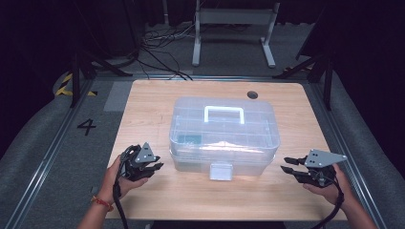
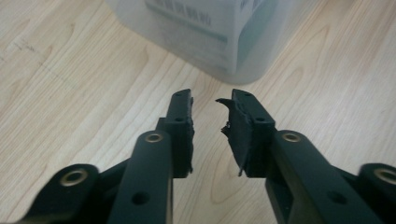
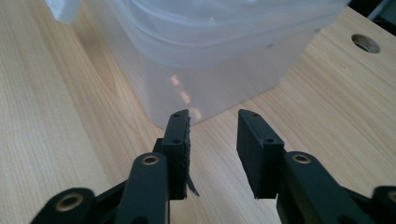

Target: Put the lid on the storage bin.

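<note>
Translucent plastic storage box (image 1: 223, 135), rectangular with a white carry handle (image 1: 224, 114) on its lid and a white front latch (image 1: 221, 171), sits closed at the middle of the pale wooden table (image 1: 157, 200). Some green-printed contents show faintly through its wall. The step in hand looks like an approach to the box from both sides, and doing it well probably means bringing each tool in level and square to the wall, or going for the latch first, since the smooth rounded plastic gives little to pinch.

The left gripper (image 1: 157, 166) hangs just off the box's near left corner, its jaws parted with nothing between them. The right gripper (image 1: 288, 165) stands near the box's near right corner, apart from it, jaws likewise spread and empty. Both point inward at the box, which lies between them.
</note>
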Demonstrator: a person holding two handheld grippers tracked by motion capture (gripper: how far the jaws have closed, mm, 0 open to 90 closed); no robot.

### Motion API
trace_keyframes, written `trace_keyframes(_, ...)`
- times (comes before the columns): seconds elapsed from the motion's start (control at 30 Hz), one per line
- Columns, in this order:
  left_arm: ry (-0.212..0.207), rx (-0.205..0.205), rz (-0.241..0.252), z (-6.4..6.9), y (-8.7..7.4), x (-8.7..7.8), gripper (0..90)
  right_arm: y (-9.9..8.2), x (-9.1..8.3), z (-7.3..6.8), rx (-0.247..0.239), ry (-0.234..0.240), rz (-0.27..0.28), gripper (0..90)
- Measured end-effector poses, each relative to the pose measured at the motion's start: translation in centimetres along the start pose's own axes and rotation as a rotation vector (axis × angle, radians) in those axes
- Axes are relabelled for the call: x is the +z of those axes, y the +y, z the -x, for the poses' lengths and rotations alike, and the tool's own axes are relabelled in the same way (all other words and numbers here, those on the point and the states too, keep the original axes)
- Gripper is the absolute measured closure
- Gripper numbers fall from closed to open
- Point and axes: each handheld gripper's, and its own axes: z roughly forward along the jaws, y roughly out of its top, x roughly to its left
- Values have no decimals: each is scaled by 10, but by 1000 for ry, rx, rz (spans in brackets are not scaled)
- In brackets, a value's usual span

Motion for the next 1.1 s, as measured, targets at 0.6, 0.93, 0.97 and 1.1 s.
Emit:
trace_keyframes(0.6, -87, -82, -47, -1, -36, 21, 351, -62, -11, 29, 155, -90, -29, 460)
trace_keyframes(0.93, -77, -149, 44, -4, -57, 25, 153, -101, -21, 43, 316, -146, -9, 327)
trace_keyframes(0.97, -73, -161, 51, -2, -58, 25, 153, -104, -22, 43, 326, -155, -7, 314)
trace_keyframes(1.1, -59, -175, 87, 0, -62, 25, 144, -113, -19, 44, 352, -188, -41, 272)
